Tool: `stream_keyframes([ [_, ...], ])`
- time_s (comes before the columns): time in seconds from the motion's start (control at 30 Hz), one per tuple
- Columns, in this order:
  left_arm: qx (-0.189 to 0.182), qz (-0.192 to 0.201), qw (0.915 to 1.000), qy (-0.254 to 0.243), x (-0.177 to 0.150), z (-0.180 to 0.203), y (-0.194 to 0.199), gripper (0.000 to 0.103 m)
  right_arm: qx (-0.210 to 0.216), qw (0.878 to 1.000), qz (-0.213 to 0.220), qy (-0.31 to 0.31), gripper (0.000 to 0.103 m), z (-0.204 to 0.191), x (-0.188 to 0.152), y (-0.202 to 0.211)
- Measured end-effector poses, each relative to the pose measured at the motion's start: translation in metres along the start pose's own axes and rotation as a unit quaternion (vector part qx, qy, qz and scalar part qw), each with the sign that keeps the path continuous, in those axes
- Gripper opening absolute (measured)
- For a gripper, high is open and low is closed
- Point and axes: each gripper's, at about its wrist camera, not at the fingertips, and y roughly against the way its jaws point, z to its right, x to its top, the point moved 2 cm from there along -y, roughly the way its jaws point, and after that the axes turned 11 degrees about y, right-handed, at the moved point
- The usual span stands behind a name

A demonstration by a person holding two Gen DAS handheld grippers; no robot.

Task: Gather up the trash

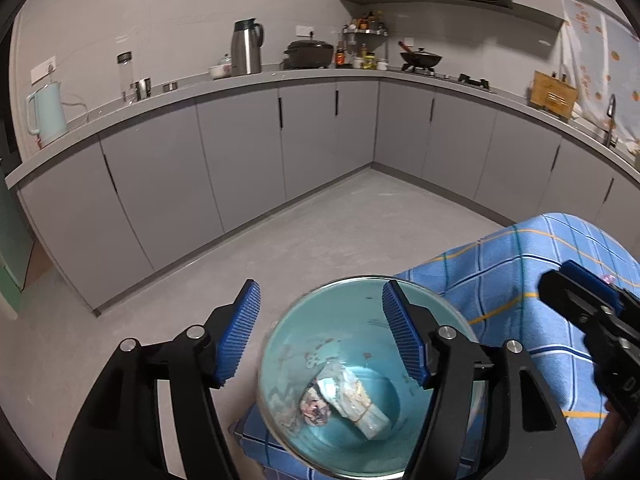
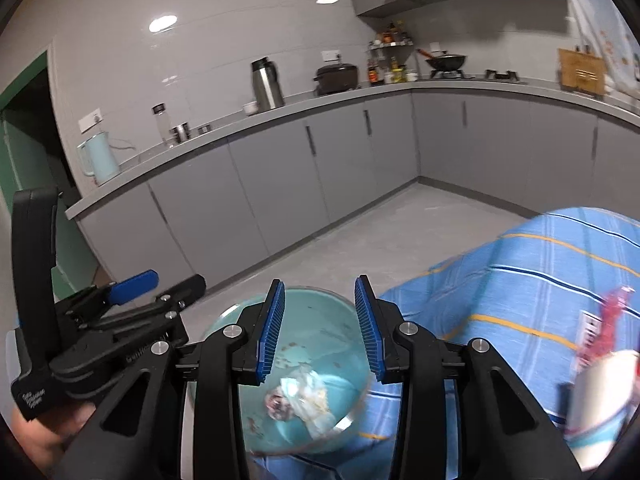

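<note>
A round teal bin with a metal rim (image 1: 280, 360) sits at the edge of a table draped in a blue checked cloth (image 1: 520, 264), and crumpled whitish wrappers and scraps (image 1: 344, 400) lie at its bottom. The left gripper (image 1: 320, 332) hangs over the bin with its blue ribbed pads spread wide and nothing between them. The right gripper (image 2: 320, 328) hovers over the same bin, jaws parted more narrowly and empty.
</note>
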Motion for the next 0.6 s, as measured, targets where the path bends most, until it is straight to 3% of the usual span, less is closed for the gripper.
stream_keyframes([
  [0.3,-0.054,-0.006,0.9972,-0.052,-0.024,0.068,0.022,0.074,-0.088,0.996,0.024,0.011,0.044,0.039,-0.023,0.074],
  [0.6,-0.101,-0.018,0.9887,-0.109,-0.061,0.140,0.038,0.082,-0.183,0.983,0.035,0.006,0.048,0.085,-0.065,0.146],
])
